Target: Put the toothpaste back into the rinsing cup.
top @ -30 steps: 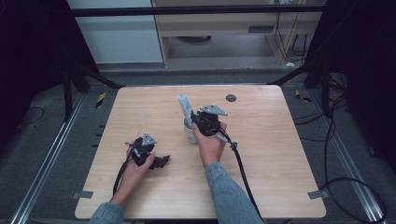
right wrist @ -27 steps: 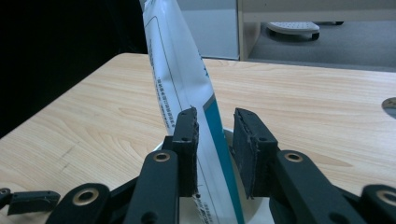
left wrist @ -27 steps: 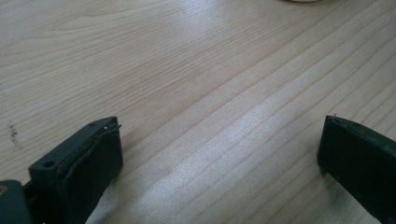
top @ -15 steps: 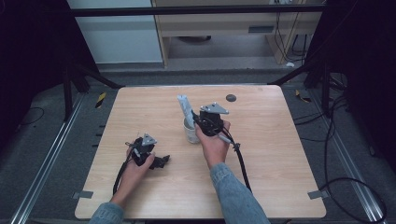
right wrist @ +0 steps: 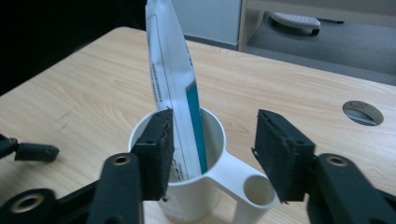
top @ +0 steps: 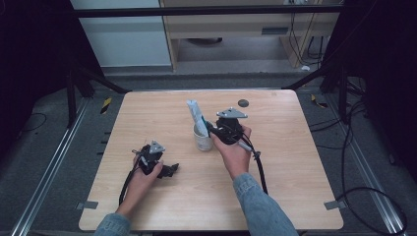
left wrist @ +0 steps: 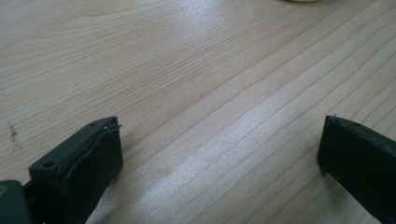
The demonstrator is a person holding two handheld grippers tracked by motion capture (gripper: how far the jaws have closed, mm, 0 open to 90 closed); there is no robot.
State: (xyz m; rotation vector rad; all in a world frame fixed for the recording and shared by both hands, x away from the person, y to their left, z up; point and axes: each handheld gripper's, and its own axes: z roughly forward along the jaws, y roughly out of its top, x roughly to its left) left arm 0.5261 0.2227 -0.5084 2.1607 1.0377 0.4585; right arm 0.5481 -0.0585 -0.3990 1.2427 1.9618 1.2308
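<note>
A white tube [right wrist: 175, 88] with a teal stripe was seen standing tilted inside a white cup [right wrist: 205, 182] near the middle of the wooden surface [top: 295, 162]. The right tongs [right wrist: 212, 156], just beside the cup, had just been opening, their pads spread apart with the tube no longer gripped. The left tongs [left wrist: 219, 158] were held released, low over bare wood, well apart from the cup
</note>
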